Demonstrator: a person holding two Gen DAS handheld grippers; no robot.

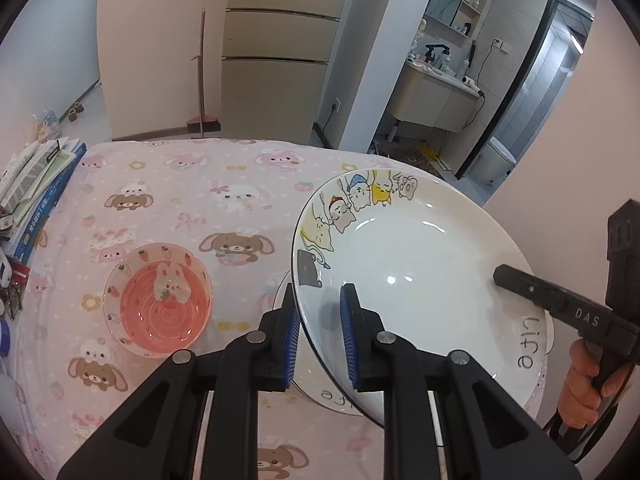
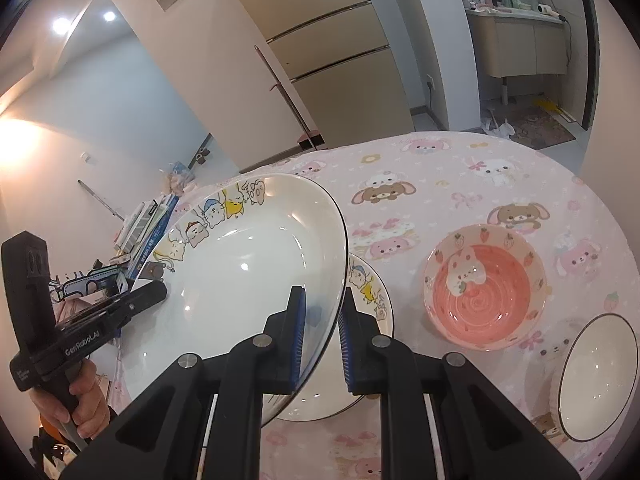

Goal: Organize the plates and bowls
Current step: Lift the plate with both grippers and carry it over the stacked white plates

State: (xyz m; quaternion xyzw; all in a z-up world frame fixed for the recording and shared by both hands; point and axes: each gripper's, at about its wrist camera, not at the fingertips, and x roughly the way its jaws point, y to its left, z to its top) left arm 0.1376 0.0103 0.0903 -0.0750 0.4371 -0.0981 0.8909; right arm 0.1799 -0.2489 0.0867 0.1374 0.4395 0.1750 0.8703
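Plates: one large cartoon-cat plate [image 1: 420,280] is held tilted above the table [image 1: 240,200], gripped at opposite rims by both tools; the left gripper [image 1: 320,336] is clamped on its rim at 6 o'clock in the left wrist view, the right gripper [image 2: 322,340] likewise in the right wrist view. A matching second plate [image 2: 368,312] lies directly beneath, so stacking is judged under way, not finished. Still unsorted: pink strawberry bowl [image 2: 484,288] at 3 o'clock, white bowl [image 2: 596,376] at 4 o'clock. Open cloth is seen at 12 o'clock; books [image 1: 36,184] crowd the 9 o'clock edge.
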